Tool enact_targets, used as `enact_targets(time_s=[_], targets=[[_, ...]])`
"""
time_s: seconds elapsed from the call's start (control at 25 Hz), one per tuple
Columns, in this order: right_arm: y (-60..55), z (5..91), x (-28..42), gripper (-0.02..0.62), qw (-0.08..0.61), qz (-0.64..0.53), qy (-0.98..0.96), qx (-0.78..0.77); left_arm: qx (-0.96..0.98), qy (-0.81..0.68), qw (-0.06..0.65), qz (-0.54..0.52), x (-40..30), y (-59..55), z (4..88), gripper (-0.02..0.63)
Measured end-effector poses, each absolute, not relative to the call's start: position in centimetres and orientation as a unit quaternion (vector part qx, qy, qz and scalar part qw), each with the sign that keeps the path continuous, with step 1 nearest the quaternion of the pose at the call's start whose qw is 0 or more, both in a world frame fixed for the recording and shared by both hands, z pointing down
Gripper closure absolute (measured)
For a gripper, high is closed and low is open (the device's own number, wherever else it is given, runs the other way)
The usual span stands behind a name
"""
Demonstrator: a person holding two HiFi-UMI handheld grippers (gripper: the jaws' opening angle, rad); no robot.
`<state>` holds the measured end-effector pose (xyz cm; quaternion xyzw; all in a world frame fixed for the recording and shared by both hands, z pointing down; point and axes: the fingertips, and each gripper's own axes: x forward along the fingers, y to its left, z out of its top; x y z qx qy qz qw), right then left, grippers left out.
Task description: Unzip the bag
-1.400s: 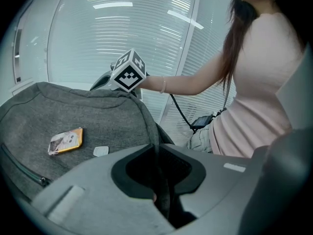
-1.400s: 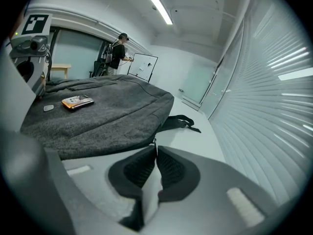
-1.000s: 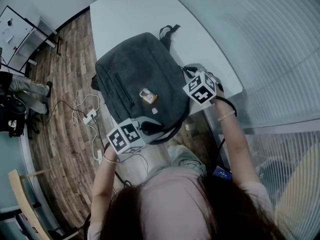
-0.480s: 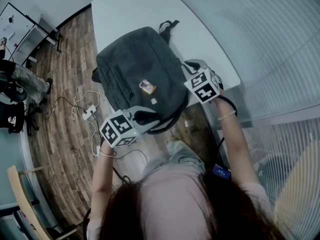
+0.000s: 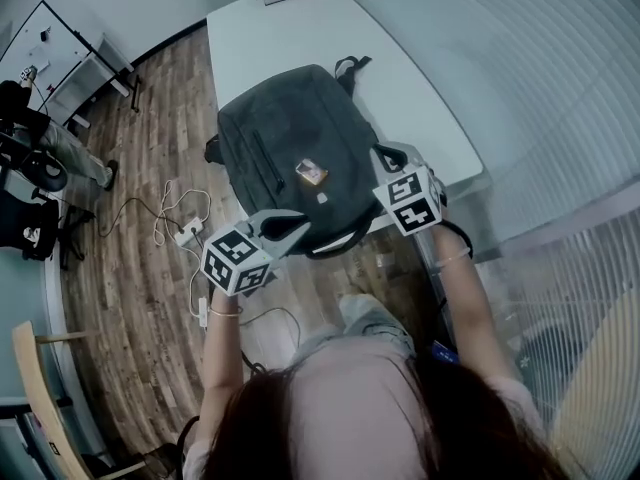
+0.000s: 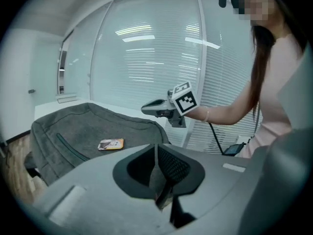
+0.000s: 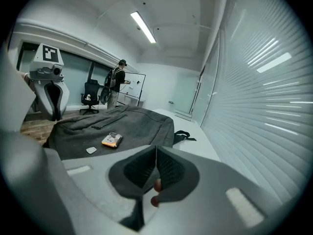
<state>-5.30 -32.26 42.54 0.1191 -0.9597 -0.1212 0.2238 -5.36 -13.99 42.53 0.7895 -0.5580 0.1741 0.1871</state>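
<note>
Since the earlier frames both grippers have come away from the near end of the bag (image 5: 290, 153) and risen a little. The left gripper (image 5: 293, 225) is now off the desk (image 5: 300, 38) edge, above the floor. Its jaws have just been closing, and its own view shows the pads meeting with nothing between them. The right gripper (image 5: 384, 152) is also clenched on nothing and hangs beside the bag's near right corner.

The bag lies flat on the desk, ahead of both grippers and between them, with a long pocket zipper (image 5: 262, 163) running along its top face on the left gripper's side.

We judge the bag to be soft grey fabric, limp and not heavy. It will probably wrinkle and slide on the smooth desk when a zipper is pulled. One gripper should therefore pinch the fabric just beside the zipper's end, and the other should take the small pull. We cannot make out that pull; it may be thin and may slip easily.
</note>
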Motion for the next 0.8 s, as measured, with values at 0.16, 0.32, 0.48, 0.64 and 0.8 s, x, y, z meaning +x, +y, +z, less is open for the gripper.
enact_targets(time_s=[0.16,0.32,0.48,0.64,0.8], targets=[[-29.6,42.0,-4.5,0.589,0.207,-0.111,-0.964,0.123,0.763,-0.606,0.166,0.152,-6.4,-12.8,41.5,0.584],[-26.8,40.9,-3.7,0.591,0.197,-0.117,-0.966,0.123,0.746,-0.634,0.151,0.136,-6.4,-11.1,40.2,0.592],[-24.4,40.0,-2.7,0.591,0.182,-0.113,-0.969,0.125,0.723,-0.662,0.144,0.132,-6.6,-9.6,40.0,0.597],[-22.1,39.2,-2.0,0.591,0.164,-0.105,-0.973,0.126,0.706,-0.685,0.14,0.113,-6.4,-8.2,39.5,0.597],[-19.7,37.8,-1.2,0.591,0.147,-0.098,-0.976,0.126,0.686,-0.713,0.127,0.073,-6.2,-6.5,37.7,0.597]])
